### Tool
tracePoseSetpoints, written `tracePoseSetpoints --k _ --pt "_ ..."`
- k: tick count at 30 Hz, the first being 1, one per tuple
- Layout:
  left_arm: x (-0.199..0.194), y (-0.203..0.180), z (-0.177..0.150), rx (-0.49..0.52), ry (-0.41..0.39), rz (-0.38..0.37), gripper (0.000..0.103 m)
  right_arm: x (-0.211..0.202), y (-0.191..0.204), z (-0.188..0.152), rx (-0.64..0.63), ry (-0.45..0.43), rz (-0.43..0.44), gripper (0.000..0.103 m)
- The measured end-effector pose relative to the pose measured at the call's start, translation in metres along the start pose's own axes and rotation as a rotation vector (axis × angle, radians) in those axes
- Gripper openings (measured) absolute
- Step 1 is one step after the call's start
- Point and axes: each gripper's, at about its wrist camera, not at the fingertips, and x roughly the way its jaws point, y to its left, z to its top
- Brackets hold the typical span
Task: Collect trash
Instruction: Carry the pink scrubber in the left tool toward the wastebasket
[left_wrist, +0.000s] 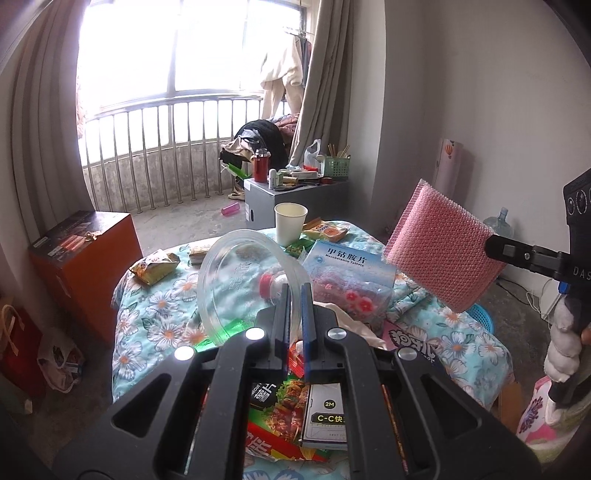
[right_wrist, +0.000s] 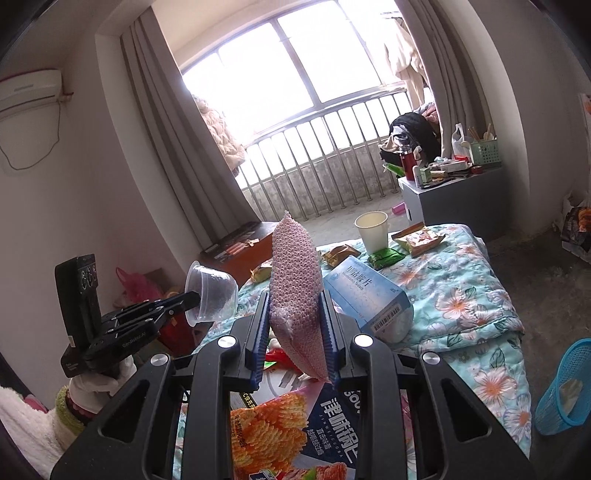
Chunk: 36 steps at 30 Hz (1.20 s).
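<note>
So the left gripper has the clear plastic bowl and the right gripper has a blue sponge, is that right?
Not quite: the sponge is pink, not blue, as the right wrist view shows between the right gripper's pads. The rest holds: the left gripper is shut on the clear plastic bowl's rim.

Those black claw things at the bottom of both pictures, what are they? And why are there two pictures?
They are tongs a person holds, one in each hand, and each carries a little camera. That makes two pictures of one room. The left tongs pinch the rim of a clear plastic bowl. The right tongs squeeze a pink bubble-wrap pouch. Below them is a flowery quilt covered with a paper cup, snack packets and a blue medicine box. A blue basket stands beside it.
</note>
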Motion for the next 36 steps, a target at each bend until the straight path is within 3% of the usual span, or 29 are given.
tracePoseSetpoints --k 9,20,36 --pt "-0.015 -0.052 0.027 0.081 -0.048 -0.067 0.004 -0.059 -0.035 -0.002 0.086 -0.12 -0.041 0.026" --pt "0.009 -0.148 0.055 0.202 -0.059 -0.257 0.004 -0.127 -0.088 -0.012 0.194 -0.256 -0.158 0.026" --pt "0.129 -0.334 0.074 0.351 0.185 -0.573 0.004 -0.205 -0.201 -0.056 0.472 -0.389 -0.445 0.026"
